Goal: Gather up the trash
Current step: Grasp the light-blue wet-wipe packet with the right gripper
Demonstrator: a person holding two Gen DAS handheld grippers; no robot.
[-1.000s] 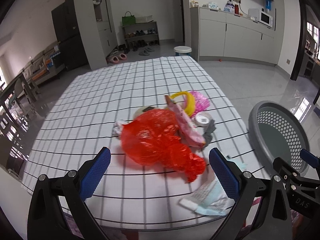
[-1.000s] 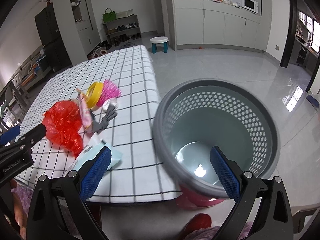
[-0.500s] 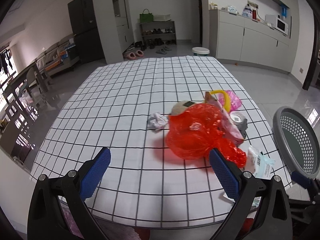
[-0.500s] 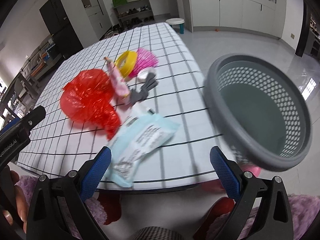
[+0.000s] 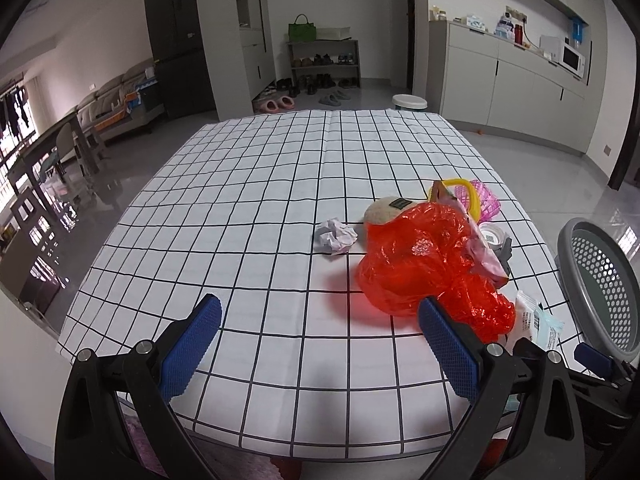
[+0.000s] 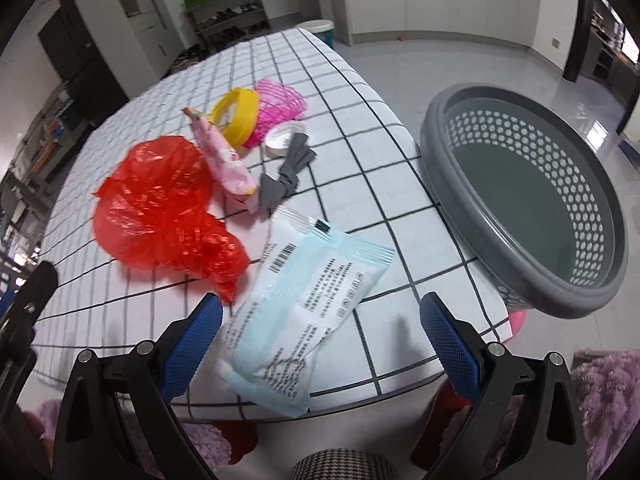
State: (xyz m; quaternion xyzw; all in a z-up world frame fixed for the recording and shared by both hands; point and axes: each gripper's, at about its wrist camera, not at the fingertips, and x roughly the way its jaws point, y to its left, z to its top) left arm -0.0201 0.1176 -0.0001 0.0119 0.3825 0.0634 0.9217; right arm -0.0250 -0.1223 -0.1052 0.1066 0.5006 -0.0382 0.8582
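The light-blue wipes packet [image 6: 308, 312] lies at the table's [image 5: 260, 184] near edge, its near end between my spread, empty right gripper [image 6: 320, 344]. The red plastic bag [image 6: 160, 204] touches it; the grey basket [image 6: 532, 208] stands just beside. My left gripper [image 5: 320, 344] hovers, jaws apart, empty.

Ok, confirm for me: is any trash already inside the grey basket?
No. The right wrist view shows the grey basket with a bare bottom, while the red bag and wipes packet lie on the table.
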